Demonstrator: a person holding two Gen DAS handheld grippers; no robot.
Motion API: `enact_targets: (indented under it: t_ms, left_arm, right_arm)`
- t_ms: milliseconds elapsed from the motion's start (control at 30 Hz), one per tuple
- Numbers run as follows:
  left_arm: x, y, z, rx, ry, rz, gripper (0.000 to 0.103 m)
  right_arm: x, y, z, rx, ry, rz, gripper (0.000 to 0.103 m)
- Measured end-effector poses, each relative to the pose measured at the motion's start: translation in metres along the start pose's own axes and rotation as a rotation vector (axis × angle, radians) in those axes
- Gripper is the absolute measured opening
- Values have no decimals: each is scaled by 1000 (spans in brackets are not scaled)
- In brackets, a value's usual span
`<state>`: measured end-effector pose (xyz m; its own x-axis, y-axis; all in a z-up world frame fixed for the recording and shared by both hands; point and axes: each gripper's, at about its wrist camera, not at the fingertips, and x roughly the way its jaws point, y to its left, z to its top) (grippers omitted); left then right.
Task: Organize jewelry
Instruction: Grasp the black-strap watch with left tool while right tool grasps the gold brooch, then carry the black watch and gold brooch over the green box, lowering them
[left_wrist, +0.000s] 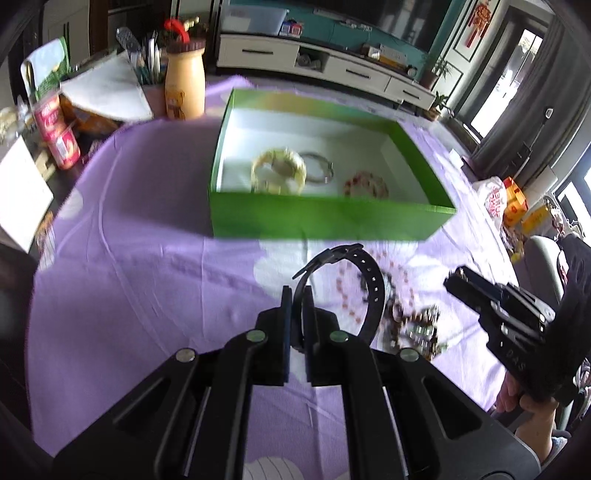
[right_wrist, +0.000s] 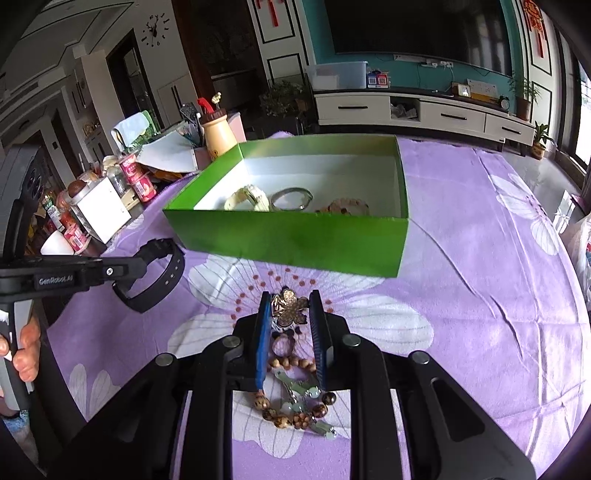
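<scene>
My left gripper (left_wrist: 297, 293) is shut on a black watch strap (left_wrist: 371, 284) and holds it above the purple cloth; the strap also shows in the right wrist view (right_wrist: 162, 277). My right gripper (right_wrist: 289, 301) is open, its fingers on either side of a bronze flower brooch (right_wrist: 290, 308) in a pile with wooden bead bracelets (right_wrist: 295, 406). The green box (left_wrist: 325, 218) ahead holds a pale yellow bangle (left_wrist: 279, 170), a silver bangle (left_wrist: 317, 166) and a reddish bead bracelet (left_wrist: 365, 184).
A purple flowered cloth (right_wrist: 480, 258) covers the table. At the far left stand a bottle-shaped jar (left_wrist: 184, 81), a pen holder, yoghurt cups (left_wrist: 62, 140) and a white box (right_wrist: 101, 210). A plastic bag (left_wrist: 493, 195) lies at the right edge.
</scene>
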<state>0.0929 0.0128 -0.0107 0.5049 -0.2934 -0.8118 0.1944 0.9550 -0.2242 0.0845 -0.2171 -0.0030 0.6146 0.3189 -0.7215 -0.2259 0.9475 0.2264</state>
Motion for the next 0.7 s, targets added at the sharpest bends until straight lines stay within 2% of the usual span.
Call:
enact_targets:
  t_ms: [300, 700]
  left_arm:
    - [-2, -7, 50, -2, -72, 3, 5]
    - [27, -16, 98, 8, -89, 57, 5]
  right_arm:
    - [-5, 2, 37, -11, -67, 10, 20]
    - [20, -12, 75, 12, -85, 0, 20]
